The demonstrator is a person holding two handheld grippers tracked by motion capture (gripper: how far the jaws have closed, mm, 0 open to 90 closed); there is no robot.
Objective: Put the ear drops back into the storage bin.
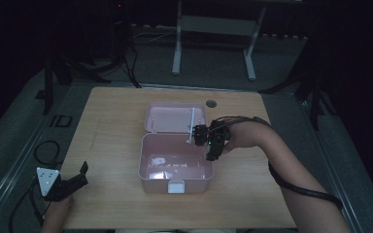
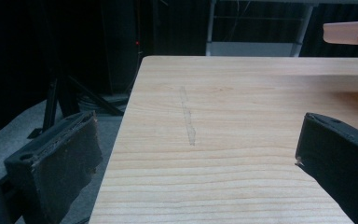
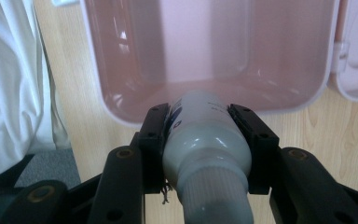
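A pink box (image 1: 175, 182) stands open in the middle of the wooden table (image 1: 111, 126), its lid (image 1: 172, 118) folded back flat behind it. My right gripper (image 1: 212, 145) hovers over the box's right rim, pointing down. In the right gripper view its jaws (image 3: 207, 116) are shut on a white plastic bottle (image 3: 205, 144), gripped across its body, above the box's hollow inside (image 3: 205, 51). My left gripper (image 1: 80, 174) rests near the table's front left corner. Its jaws (image 2: 196, 154) stand wide open with bare wood between them.
A white latch (image 1: 176, 187) sits on the box's front wall. A small round hole (image 1: 211, 104) lies in the table behind the lid. White cloth (image 3: 14, 84) hangs at the left of the right gripper view. Table legs (image 1: 177, 43) and cables stand on the dark floor beyond.
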